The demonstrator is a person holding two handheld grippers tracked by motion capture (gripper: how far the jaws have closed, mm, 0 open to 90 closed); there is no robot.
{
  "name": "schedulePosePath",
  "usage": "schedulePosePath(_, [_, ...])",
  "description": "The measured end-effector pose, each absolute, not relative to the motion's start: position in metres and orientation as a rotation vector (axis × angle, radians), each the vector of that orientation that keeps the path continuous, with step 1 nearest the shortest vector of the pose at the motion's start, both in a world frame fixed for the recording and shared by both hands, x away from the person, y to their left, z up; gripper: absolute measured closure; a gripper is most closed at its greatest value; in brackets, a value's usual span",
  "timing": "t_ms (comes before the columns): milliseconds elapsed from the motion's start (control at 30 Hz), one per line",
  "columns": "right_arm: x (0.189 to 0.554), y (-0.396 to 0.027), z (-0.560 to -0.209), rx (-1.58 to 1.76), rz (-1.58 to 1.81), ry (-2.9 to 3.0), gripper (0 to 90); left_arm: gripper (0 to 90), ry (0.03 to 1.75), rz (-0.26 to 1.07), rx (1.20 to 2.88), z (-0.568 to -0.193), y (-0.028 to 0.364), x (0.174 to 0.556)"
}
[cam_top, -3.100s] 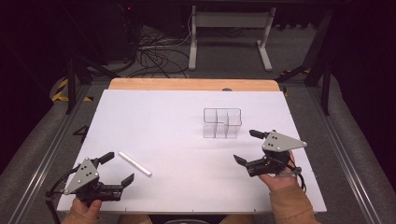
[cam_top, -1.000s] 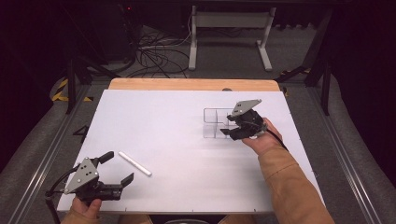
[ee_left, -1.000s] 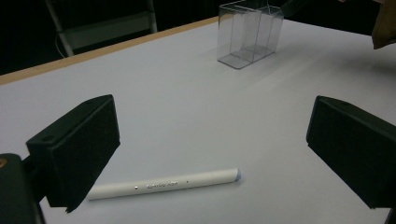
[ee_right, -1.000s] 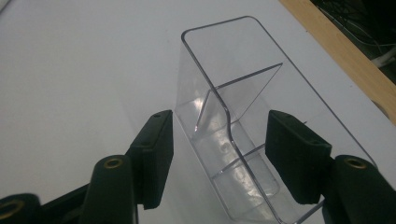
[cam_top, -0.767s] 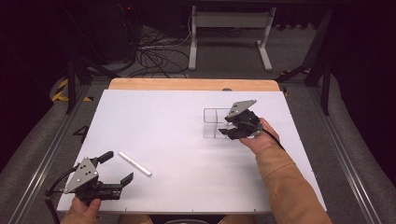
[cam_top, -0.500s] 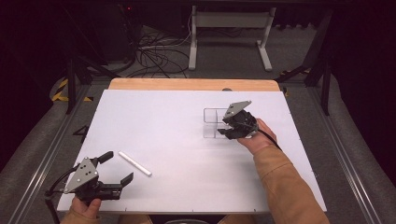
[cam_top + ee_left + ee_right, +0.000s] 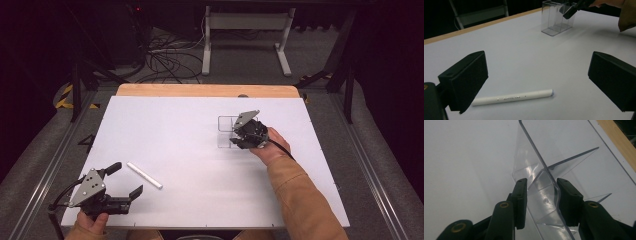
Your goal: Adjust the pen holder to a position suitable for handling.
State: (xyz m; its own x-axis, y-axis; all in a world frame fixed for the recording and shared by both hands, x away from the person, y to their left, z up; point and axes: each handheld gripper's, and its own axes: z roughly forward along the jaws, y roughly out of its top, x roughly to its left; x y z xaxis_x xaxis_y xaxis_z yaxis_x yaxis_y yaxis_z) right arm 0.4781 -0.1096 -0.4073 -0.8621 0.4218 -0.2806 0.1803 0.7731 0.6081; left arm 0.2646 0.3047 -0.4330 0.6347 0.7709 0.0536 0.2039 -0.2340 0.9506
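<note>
Organizer wall [image 7: 541, 167] between, seemingly touching, fingers [image 7: 520, 202].

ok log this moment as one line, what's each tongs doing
left tongs: open, over white pen, not touching | right tongs: straddling clear organizer wall, closure unclear | table

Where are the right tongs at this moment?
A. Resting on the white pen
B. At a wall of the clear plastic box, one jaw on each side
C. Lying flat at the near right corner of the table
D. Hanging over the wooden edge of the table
B: in the right gripper view the right tongs straddle a wall of the clear plastic box, one jaw on each side; the white pen lies by the left tongs.
</note>
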Motion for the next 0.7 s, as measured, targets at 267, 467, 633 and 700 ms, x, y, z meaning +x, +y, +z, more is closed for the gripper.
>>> schedulePosePath(267, [0.478, -0.109, -0.407, 0.447, 0.824, 2.556, 64.7, 3.4, 0.786, 0.653, 1.768, -0.433, 0.305, 0.265])
schedulePosePath(467, [0.475, -0.112, -0.402, 0.427, 0.846, 2.569, 72.7, 3.4, 0.791, 0.651, 1.766, -0.433, 0.305, 0.265])
schedulePosePath(633, [0.471, -0.115, -0.396, 0.419, 0.892, 2.571, 79.4, 3.4, 0.791, 0.65, 1.766, -0.433, 0.305, 0.265])
schedulePosePath(700, [0.47, -0.115, -0.394, 0.415, 0.905, 2.58, 82.1, 3.4, 0.791, 0.65, 1.765, -0.433, 0.304, 0.265])
